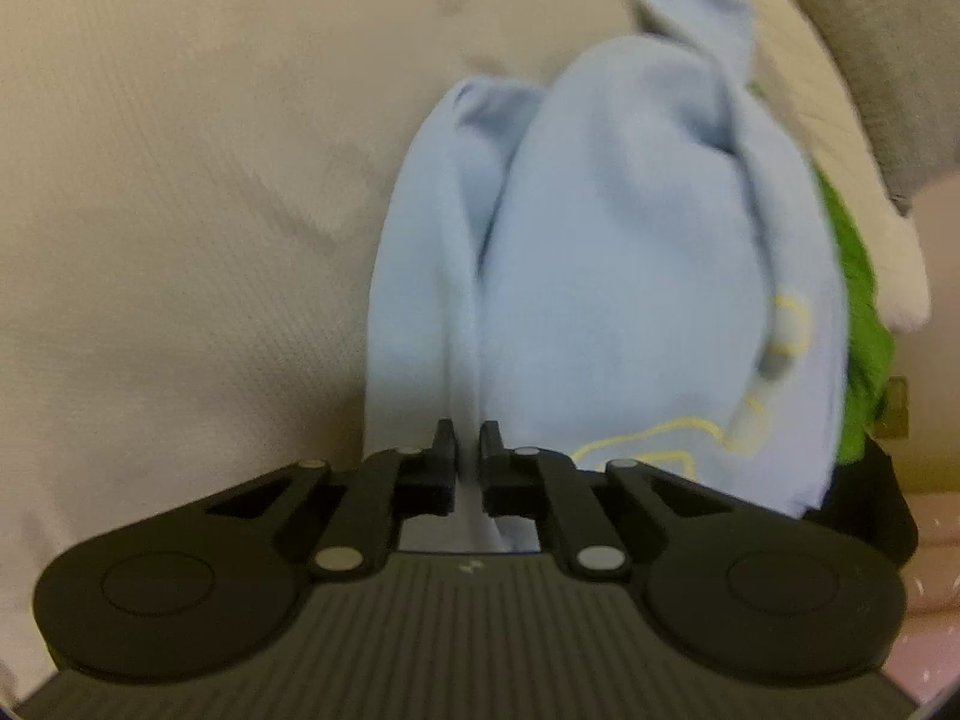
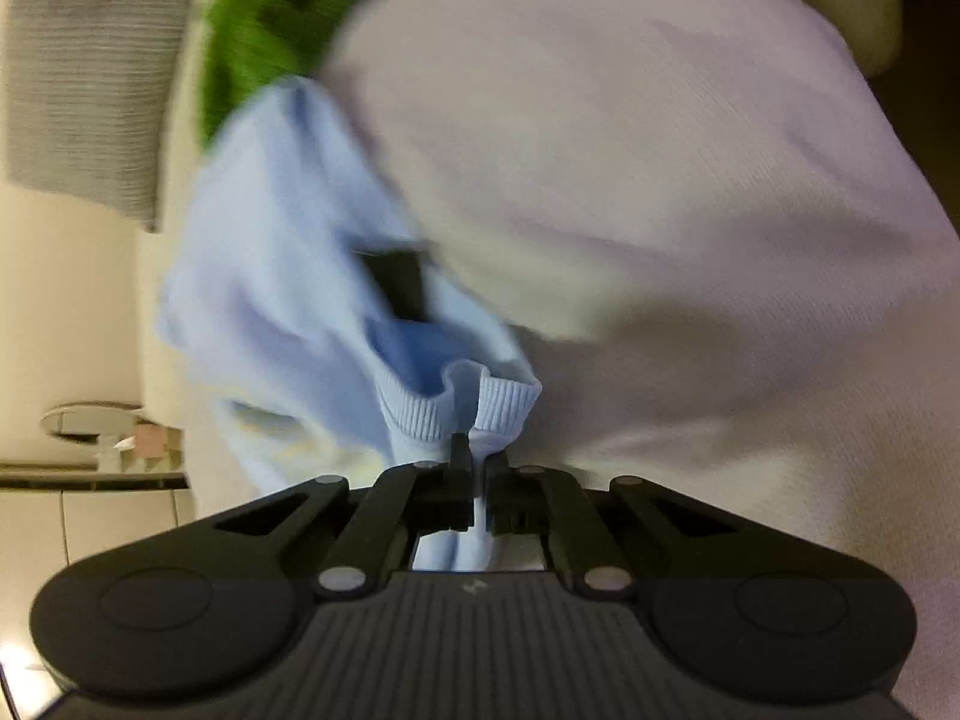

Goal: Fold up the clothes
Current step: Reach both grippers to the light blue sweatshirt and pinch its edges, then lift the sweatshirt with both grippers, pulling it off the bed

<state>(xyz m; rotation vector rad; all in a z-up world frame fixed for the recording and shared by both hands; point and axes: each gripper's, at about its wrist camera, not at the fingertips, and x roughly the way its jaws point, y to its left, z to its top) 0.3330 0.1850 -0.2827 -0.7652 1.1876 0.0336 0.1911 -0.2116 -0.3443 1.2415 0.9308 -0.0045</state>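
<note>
A light blue garment (image 1: 606, 276) with a yellow outline print hangs bunched over the cream bed surface (image 1: 180, 180). My left gripper (image 1: 468, 441) is shut on a fold of its fabric. In the right wrist view the same blue garment (image 2: 282, 252) hangs to the left, and my right gripper (image 2: 480, 456) is shut on its ribbed hem (image 2: 510, 402). The other gripper's dark tip (image 2: 399, 288) shows among the folds. Both views are blurred by motion.
A green fuzzy cloth (image 1: 864, 324) lies behind the blue garment, and also shows in the right wrist view (image 2: 270, 24). A grey ribbed pillow (image 2: 84, 90) sits at the left. A low cabinet with a round dish (image 2: 90, 420) stands beyond the bed.
</note>
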